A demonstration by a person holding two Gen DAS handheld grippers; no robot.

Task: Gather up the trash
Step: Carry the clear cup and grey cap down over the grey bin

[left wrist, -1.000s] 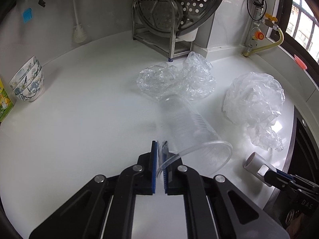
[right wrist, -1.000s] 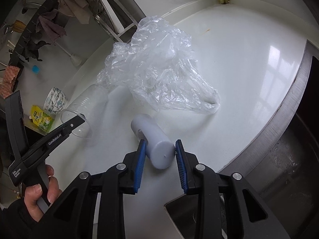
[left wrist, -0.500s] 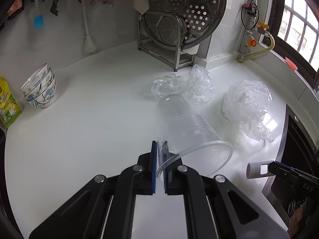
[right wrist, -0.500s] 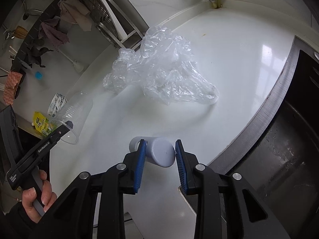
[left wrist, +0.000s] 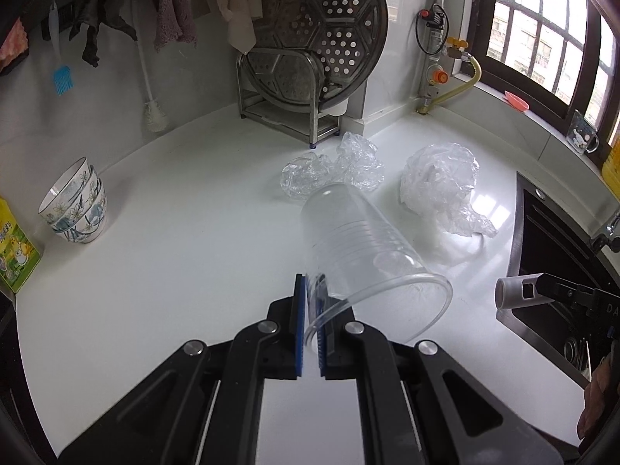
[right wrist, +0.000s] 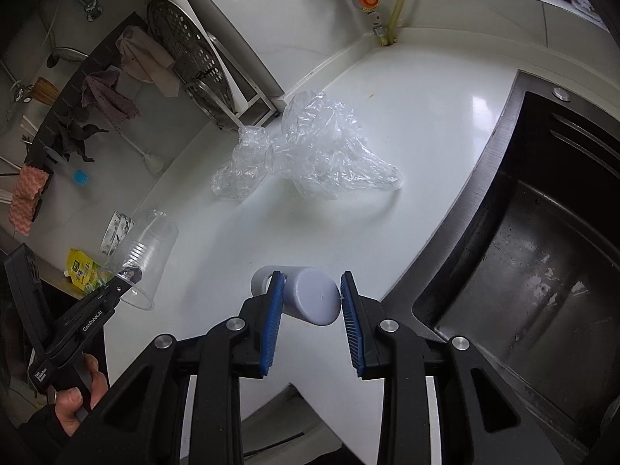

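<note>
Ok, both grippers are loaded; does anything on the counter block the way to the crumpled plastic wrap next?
Nothing visible: bare counter surrounds the plastic wrap. But the left gripper grips the clear cup and the right gripper the white bottle.

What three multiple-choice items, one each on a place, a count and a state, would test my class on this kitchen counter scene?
1. Where do the bowls stand?
A. In the sink
B. On the counter's left side
C. On the window sill

2. How many items are held in jaws?
A. None
B. One
C. Two

3. How is the clear plastic cup held?
A. Pinched by its rim
B. Gripped around its base
C. Lying free

Answers: 1 B, beside the yellow carton; 2 C, the cup in the left gripper, the white bottle in the right gripper; 3 A, rim wall between the pads.
</note>
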